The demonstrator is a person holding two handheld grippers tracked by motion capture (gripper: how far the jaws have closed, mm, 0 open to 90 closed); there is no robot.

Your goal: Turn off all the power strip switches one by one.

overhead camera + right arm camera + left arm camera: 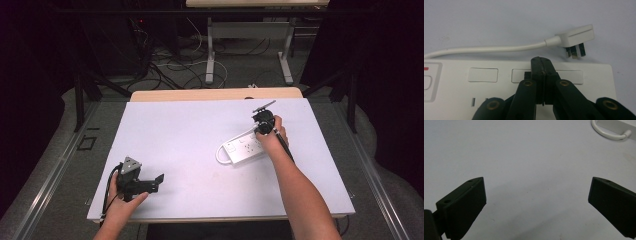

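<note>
A white power strip [243,146] lies on the white table top [185,130], right of centre. Its cable [486,49] runs along its far side and ends in a white three-pin plug [575,40] lying flat on the table. My right gripper [541,62] is shut, jaws pressed together with nothing between them, and its tips rest over the strip's face by a socket shutter. In the high view the right gripper [261,129] stands over the strip's far end. My left gripper [159,182] lies near the front left, open wide and empty [536,192].
The strip's cable loop [609,133] shows at the top right of the left gripper view. A rocker switch with a red mark [426,68] sits at the strip's left end. Beyond the table's far edge stand a desk frame [247,45] and loose floor cables [165,65].
</note>
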